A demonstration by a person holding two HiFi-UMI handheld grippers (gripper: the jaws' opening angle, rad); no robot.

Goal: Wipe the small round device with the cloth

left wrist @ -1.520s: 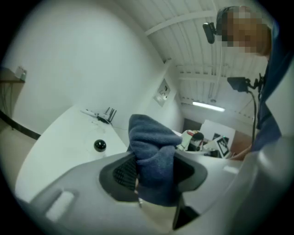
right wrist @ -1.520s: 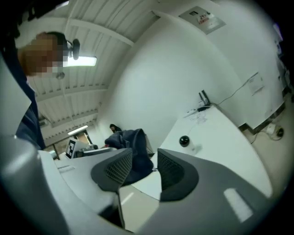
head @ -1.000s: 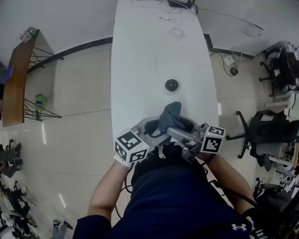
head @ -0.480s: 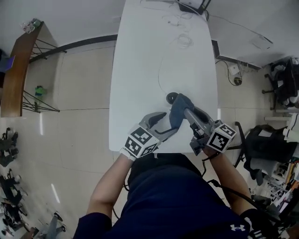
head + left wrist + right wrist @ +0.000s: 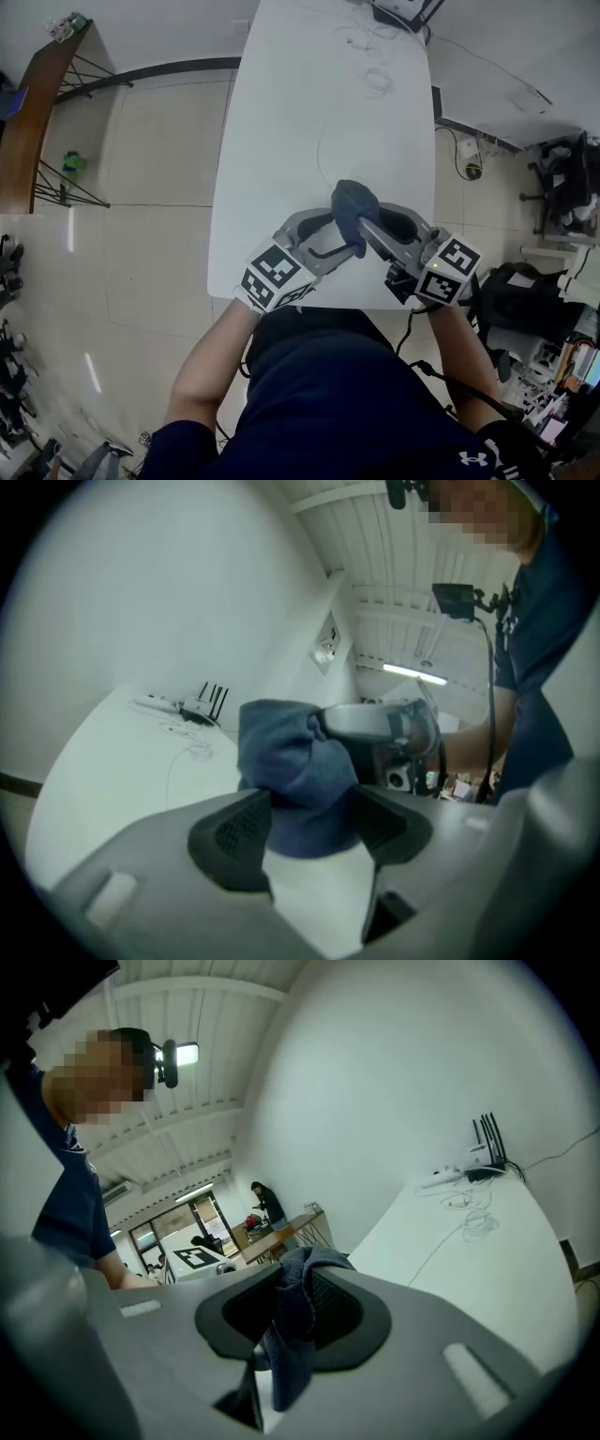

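Observation:
A dark blue cloth (image 5: 352,204) is bunched on the white table (image 5: 281,141) near its front edge. My right gripper (image 5: 364,223) is shut on the cloth, and a fold of it hangs down between the pads (image 5: 298,1309). My left gripper (image 5: 337,234) reaches in from the left with its jaws closing. The cloth bundle (image 5: 300,771) sits just at its fingertips, and the pads (image 5: 239,832) are not pressing on it. The small round device is hidden, with the cloth lying where it stood.
A thin white cable (image 5: 322,141) runs up the table to a router (image 5: 398,11) and coiled wires at the far end. A wooden shelf (image 5: 28,122) stands on the floor to the left, and an office chair (image 5: 525,281) to the right.
The cloth passed from my left gripper to my right one, which shut on it. The left one let go. The right gripper carried the cloth forward over the black round device, now covered.

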